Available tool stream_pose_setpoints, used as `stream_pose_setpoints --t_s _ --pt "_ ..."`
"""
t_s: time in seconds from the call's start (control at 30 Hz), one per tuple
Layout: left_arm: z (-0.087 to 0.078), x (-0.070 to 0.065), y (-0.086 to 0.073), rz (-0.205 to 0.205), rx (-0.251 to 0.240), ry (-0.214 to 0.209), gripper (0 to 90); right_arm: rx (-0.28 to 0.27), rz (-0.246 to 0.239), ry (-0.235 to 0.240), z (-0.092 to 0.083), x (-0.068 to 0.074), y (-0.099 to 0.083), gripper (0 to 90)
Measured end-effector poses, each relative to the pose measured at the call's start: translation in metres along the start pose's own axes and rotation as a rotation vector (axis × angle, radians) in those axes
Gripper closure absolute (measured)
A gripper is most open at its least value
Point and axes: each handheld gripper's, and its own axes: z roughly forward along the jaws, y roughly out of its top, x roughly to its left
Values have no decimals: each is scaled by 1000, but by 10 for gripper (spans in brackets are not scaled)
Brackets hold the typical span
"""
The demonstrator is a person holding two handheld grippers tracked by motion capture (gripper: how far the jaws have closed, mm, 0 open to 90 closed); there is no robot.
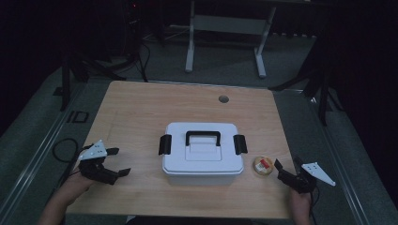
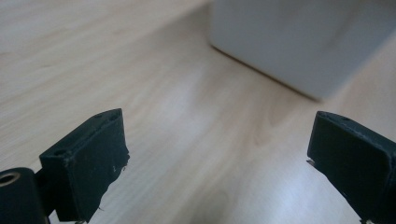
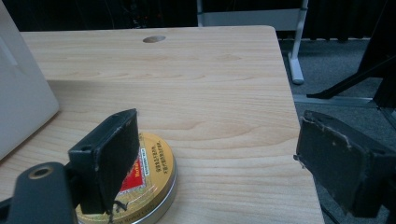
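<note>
While the white storage box point(image 1: 202, 152) sat shut at mid-table, the round gold tin point(image 1: 263, 165) lay just beside its right end. The right gripper point(image 1: 287, 169) hovered close to the tin on the side away from the box, jaws wide and holding nothing. The left gripper point(image 1: 118, 161) waited left of the box, jaws wide too.

white box point(image 1: 202, 154) mid-table | tin point(image 1: 263, 165) right | left tool point(image 1: 116, 161), right tool point(image 1: 287, 167) agape

Tin point(image 3: 149, 179) partly hidden behind right gripper's point(image 3: 215, 163) near jaw; label print too small to read. Box point(image 2: 299, 42) ahead of left gripper point(image 2: 217, 163) blurred, cropped.
</note>
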Motion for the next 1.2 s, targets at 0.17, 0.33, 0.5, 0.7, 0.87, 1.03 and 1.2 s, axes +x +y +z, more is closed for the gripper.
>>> stream_pose_setpoints --t_s 0.17,0.33,0.5,0.7,0.87,1.03,1.2 --pt "-1 -5 12 100 113 -46 41 4 -5 1 0 0 0 129" --pt "-1 -7 21 160 225 -70 41 9 -7 6 1 0 0 129" --pt "-2 -10 32 213 387 -108 40 18 -12 21 1 1 0 129" --pt "-2 -12 37 271 525 -101 40 24 -23 23 2 2 1 132" --pt "1 -14 38 310 655 -80 40 24 -22 22 2 2 1 132" --pt "1 -15 39 311 752 -85 41 26 -27 22 2 2 1 132" --pt "-1 -17 44 334 865 -75 41 31 -31 24 2 3 1 132"
